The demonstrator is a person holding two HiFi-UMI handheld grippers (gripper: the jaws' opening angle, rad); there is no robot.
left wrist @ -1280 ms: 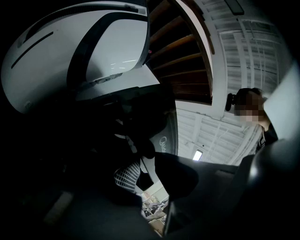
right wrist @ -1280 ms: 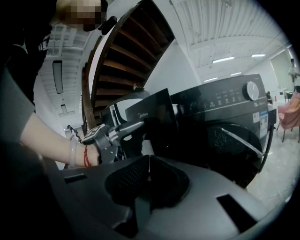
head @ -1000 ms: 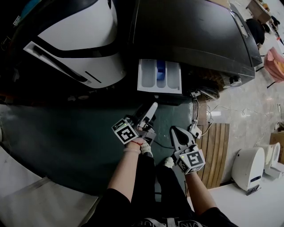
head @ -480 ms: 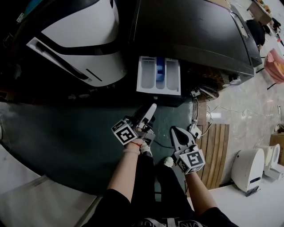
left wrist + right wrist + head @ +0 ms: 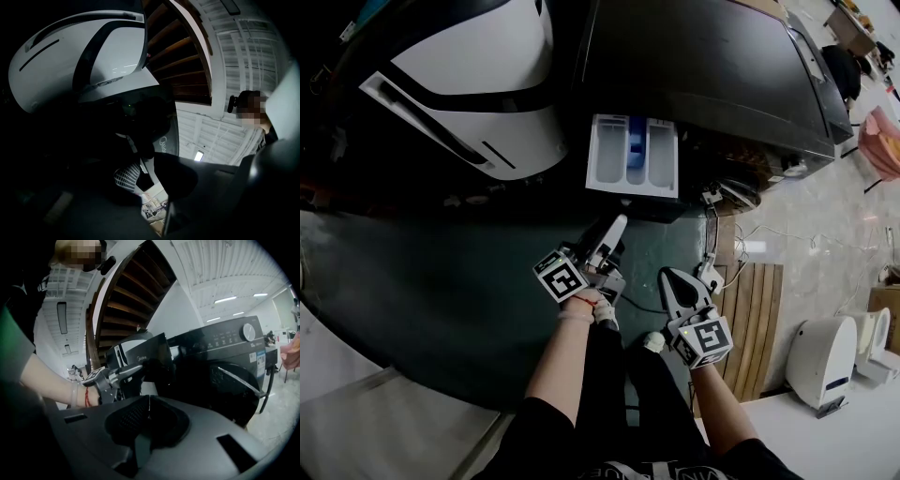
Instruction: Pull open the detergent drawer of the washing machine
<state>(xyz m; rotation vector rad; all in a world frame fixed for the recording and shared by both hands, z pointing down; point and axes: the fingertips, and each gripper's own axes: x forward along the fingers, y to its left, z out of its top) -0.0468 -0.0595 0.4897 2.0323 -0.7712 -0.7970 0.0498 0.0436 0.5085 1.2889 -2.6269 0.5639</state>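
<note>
Detergent drawer (image 5: 632,155) stands pulled out: task appears complete. Left gripper (image 5: 616,225), clear of it, jaws closing on nothing; right gripper (image 5: 668,277) jaws together.

The grey-and-white left gripper (image 5: 609,231) is closing its jaws a little, with nothing between them, and edging toward 10 o'clock in the head view. There the white plastic detergent drawer (image 5: 607,157) and the rounded white-and-black appliance (image 5: 478,84) are sliding slightly toward 11 o'clock.
</note>
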